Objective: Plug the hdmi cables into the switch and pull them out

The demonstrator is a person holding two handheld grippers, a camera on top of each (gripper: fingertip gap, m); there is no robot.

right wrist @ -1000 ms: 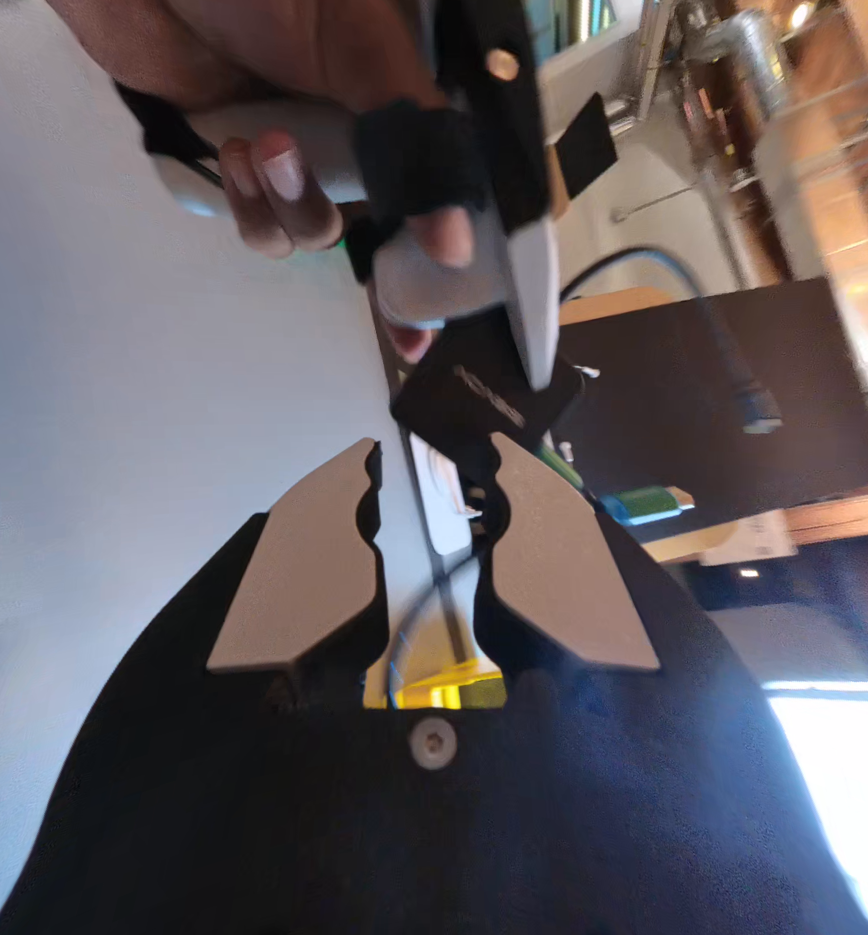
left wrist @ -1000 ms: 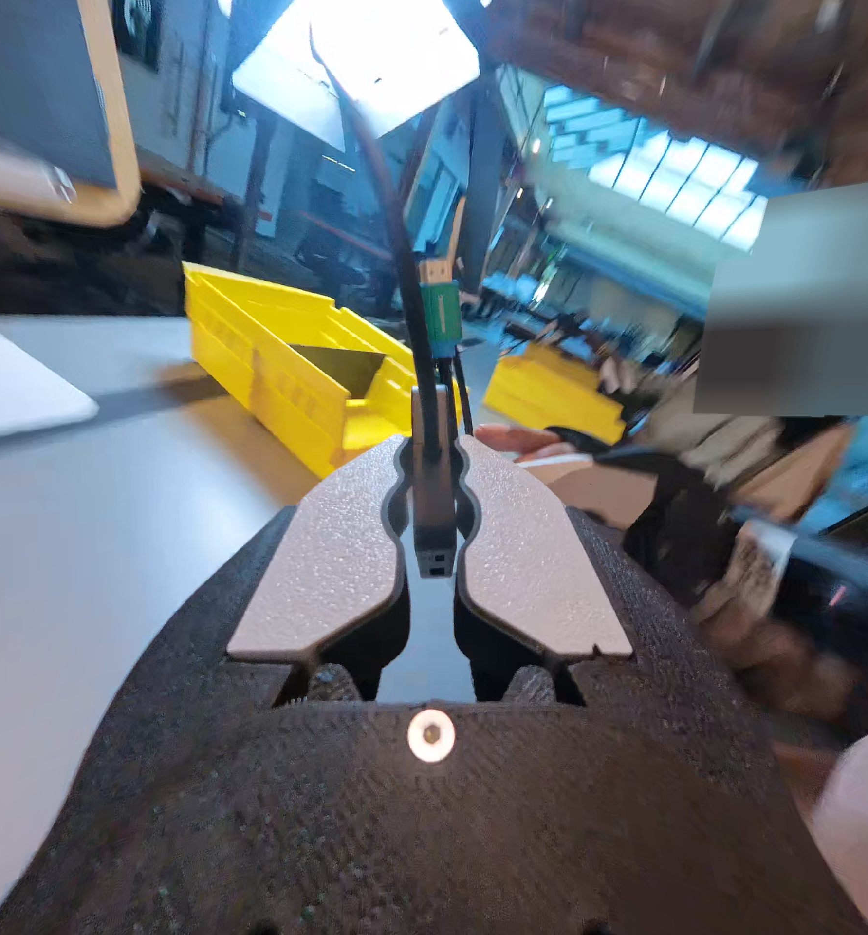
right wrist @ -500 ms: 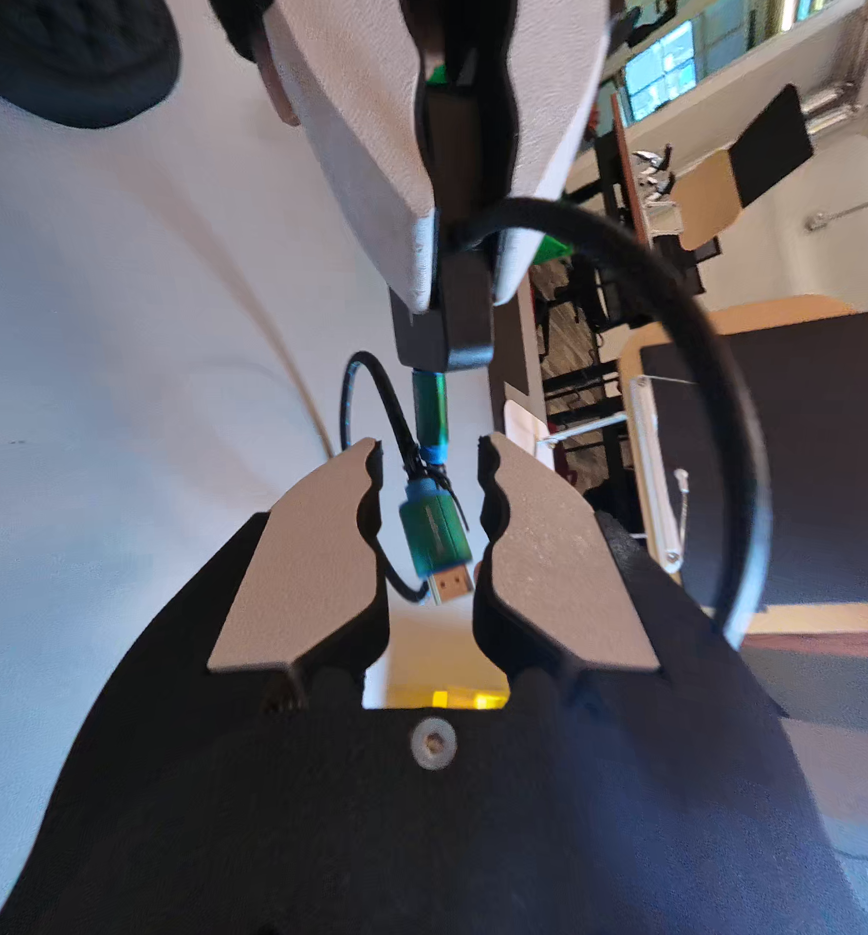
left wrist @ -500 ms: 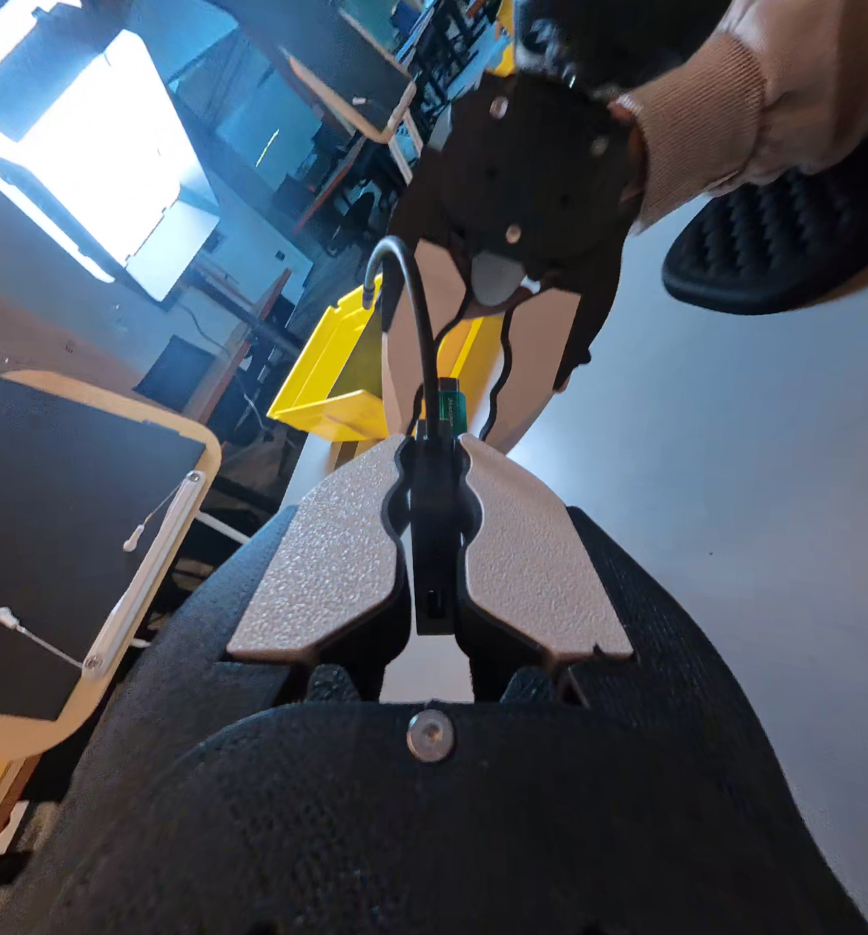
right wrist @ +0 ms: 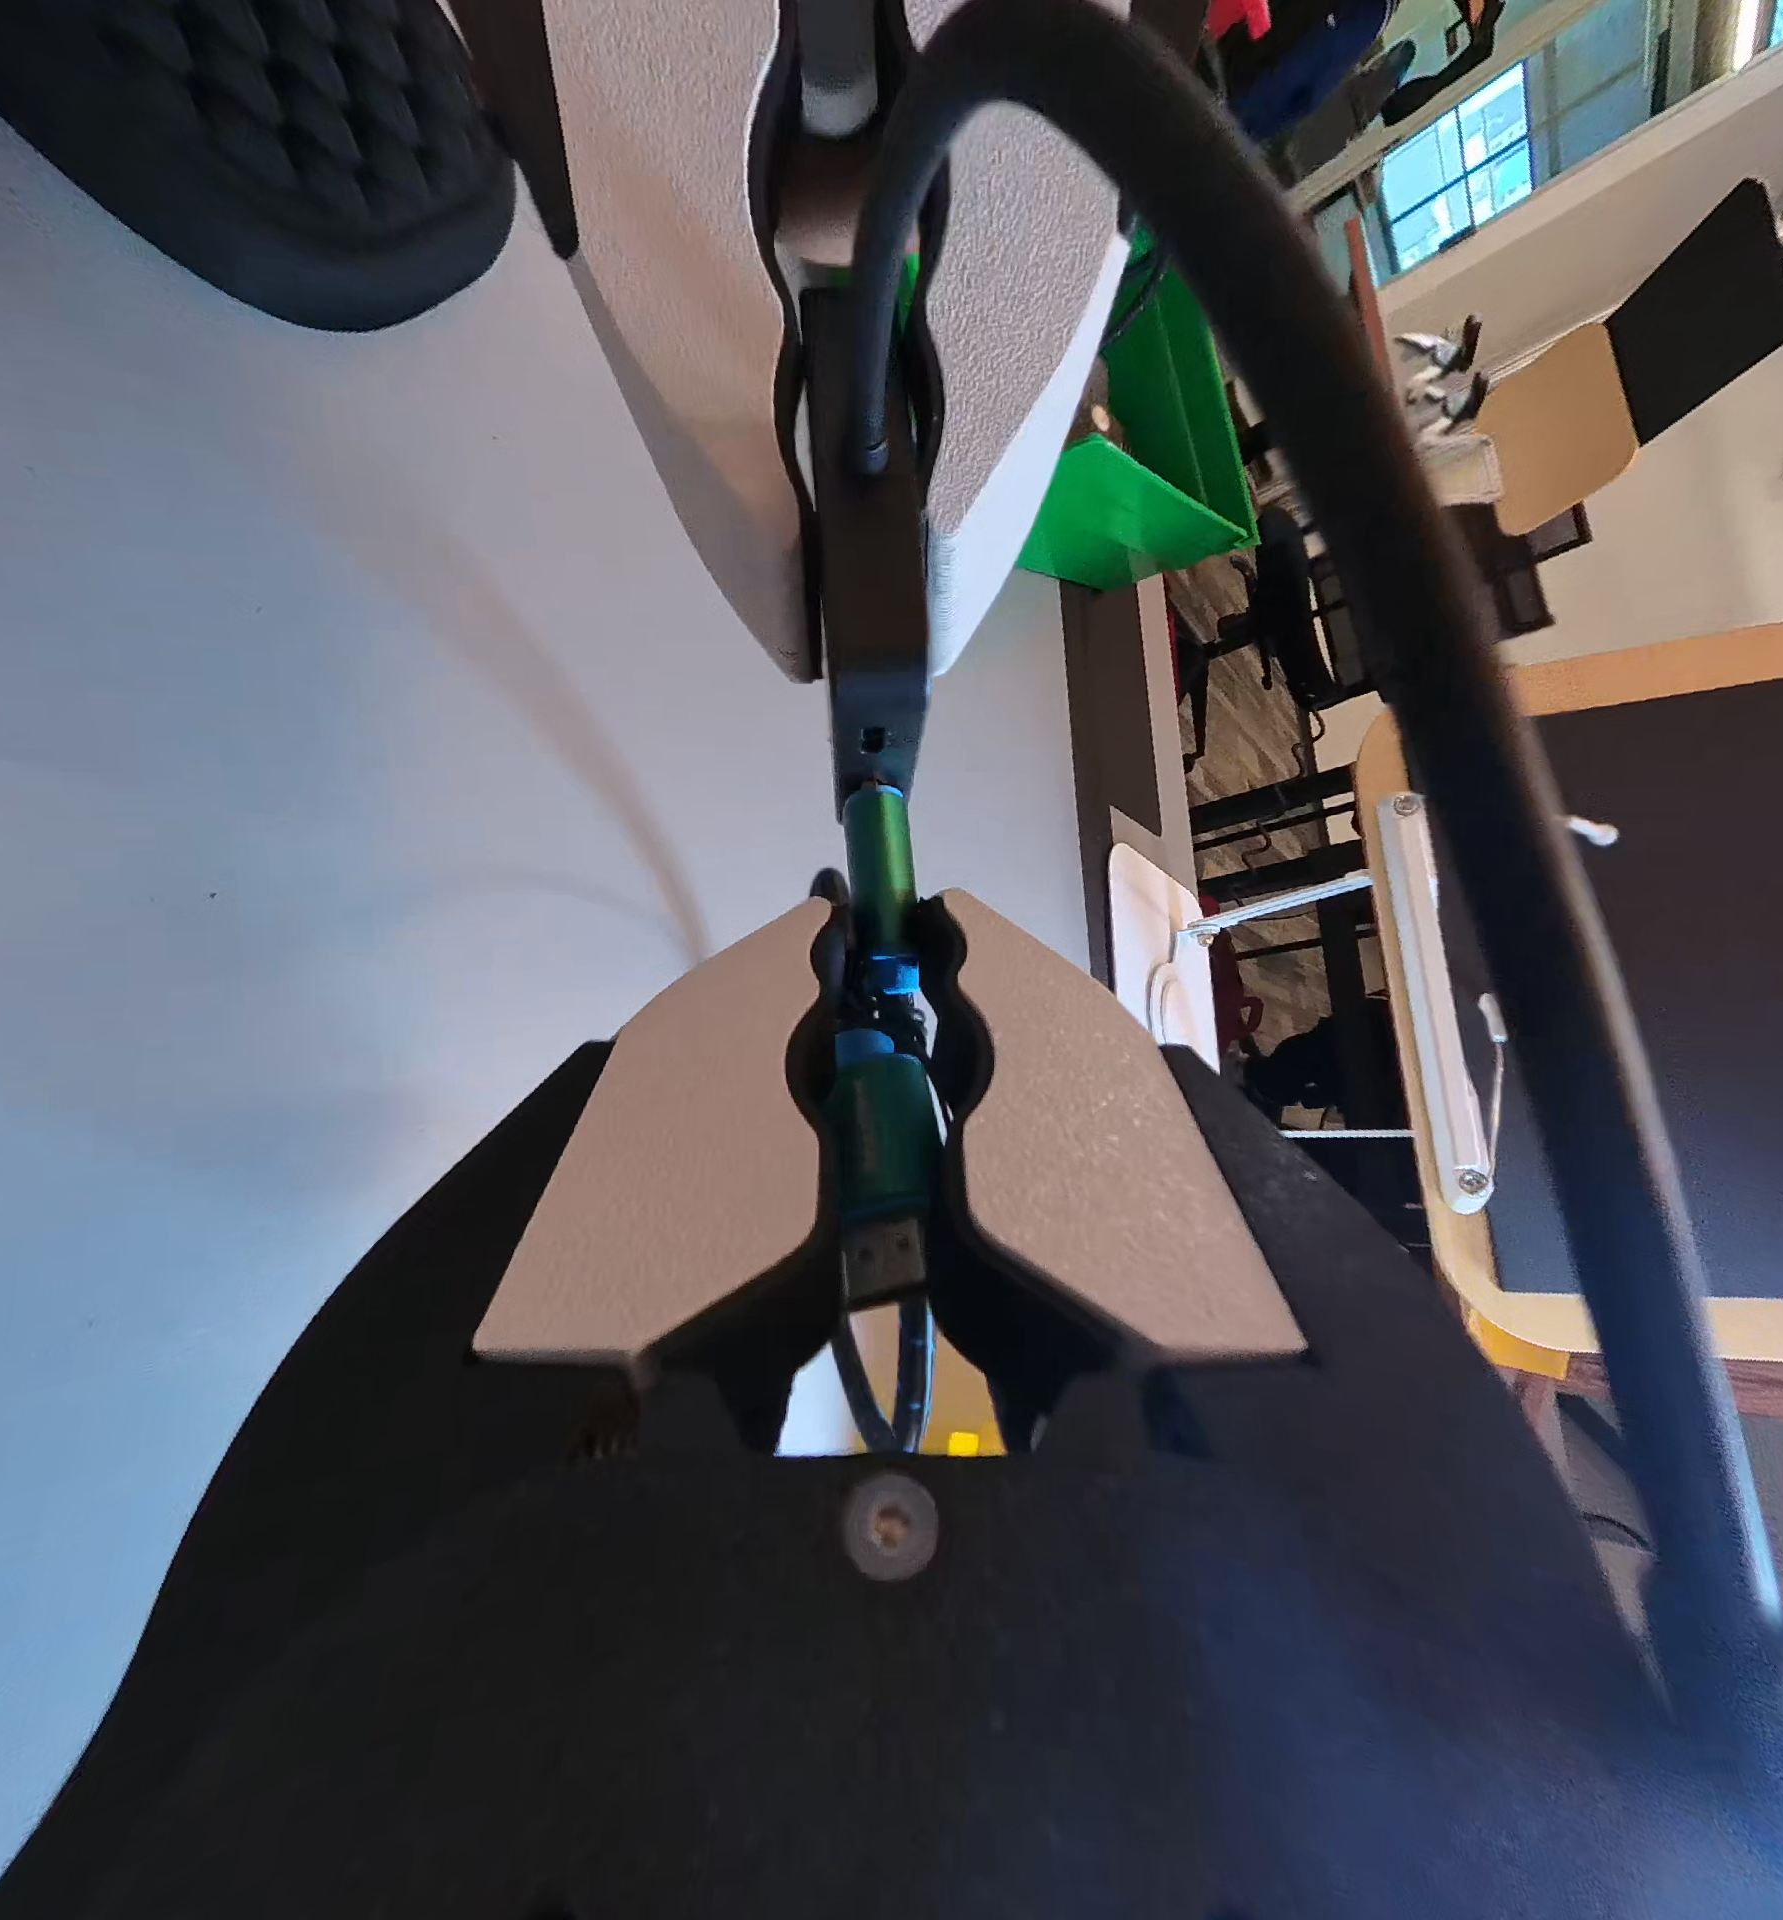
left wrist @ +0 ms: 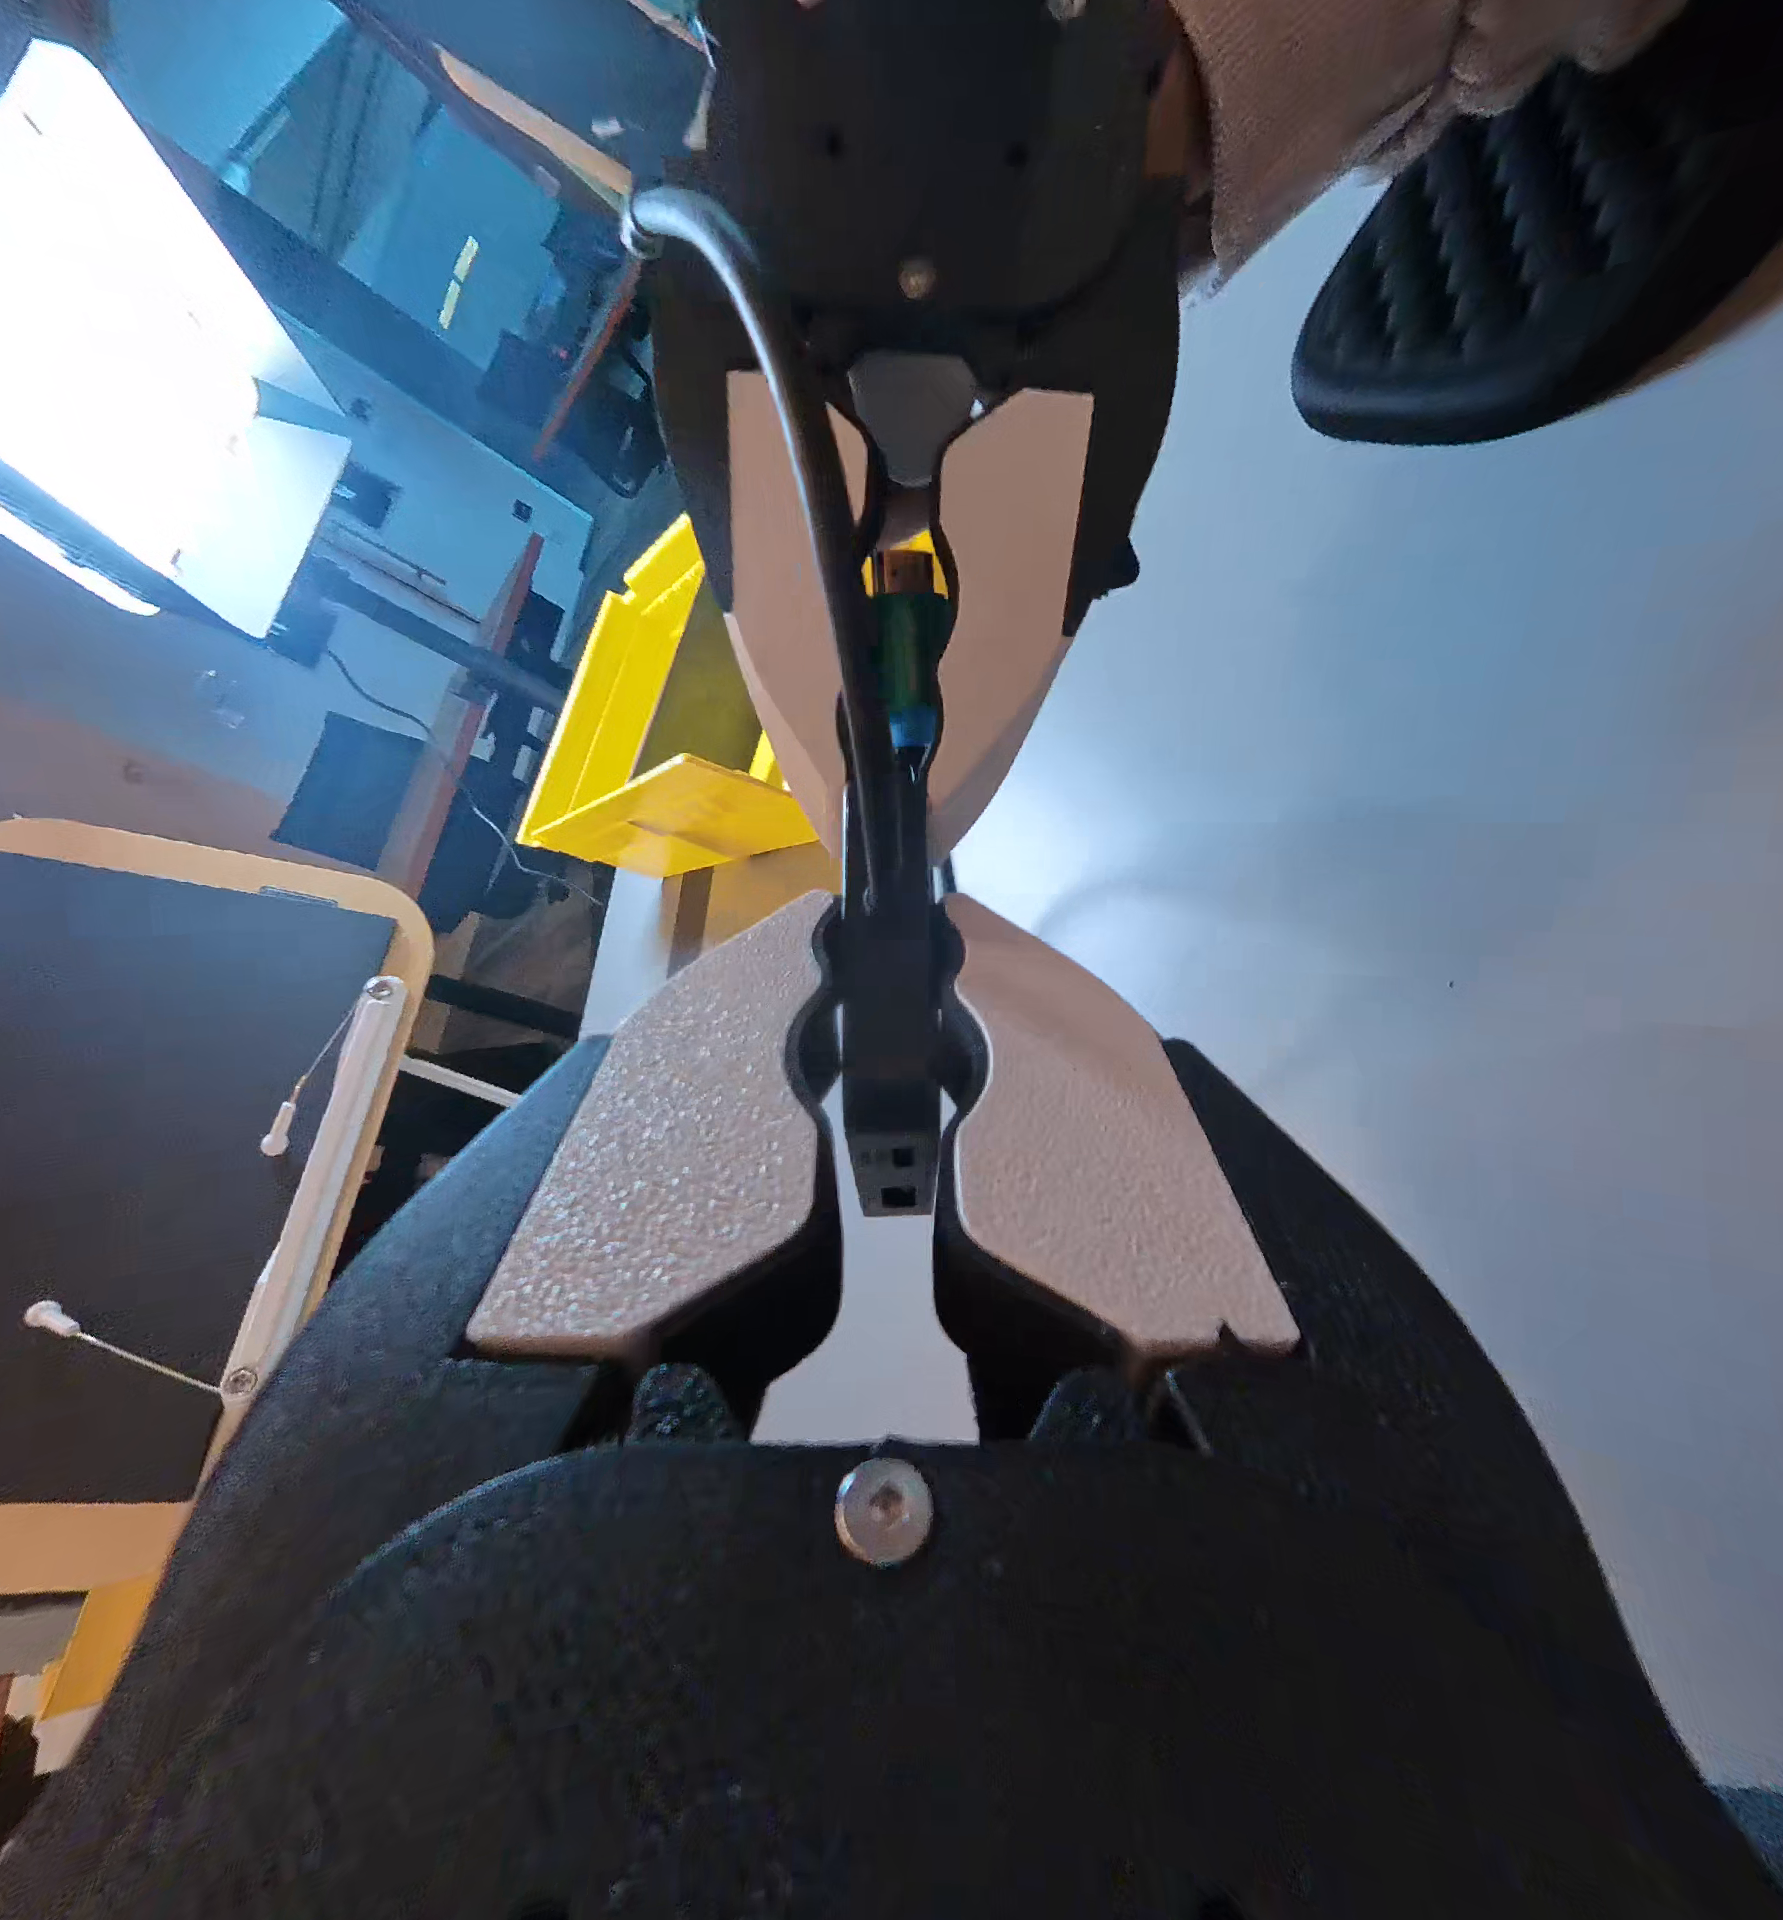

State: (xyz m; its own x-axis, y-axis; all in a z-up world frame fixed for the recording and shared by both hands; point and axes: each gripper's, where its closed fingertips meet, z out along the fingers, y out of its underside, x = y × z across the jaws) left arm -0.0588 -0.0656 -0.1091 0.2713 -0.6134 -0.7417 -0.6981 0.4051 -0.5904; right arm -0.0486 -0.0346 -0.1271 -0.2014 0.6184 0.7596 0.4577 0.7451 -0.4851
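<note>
Facing tip to tip; left gripper point(left wrist: 889, 997) clamps switch point(left wrist: 889, 1081); right gripper point(right wrist: 885, 997) clamps plug point(right wrist: 882, 1132).

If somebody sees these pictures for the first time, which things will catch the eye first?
First the two grippers, meeting tip to tip above the white table. The left gripper clamps the black switch; the right gripper is closed on a green HDMI plug. A thick black cable arcs across the right wrist view.

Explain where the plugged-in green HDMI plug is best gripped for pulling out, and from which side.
Grip the green HDMI plug on its rigid metal shell, not the thin cable behind it. Come in end-on, opposite the black switch held by the left tool, fingers on its two flat sides. It sits in line with the switch, so a straight pull should free it.
</note>
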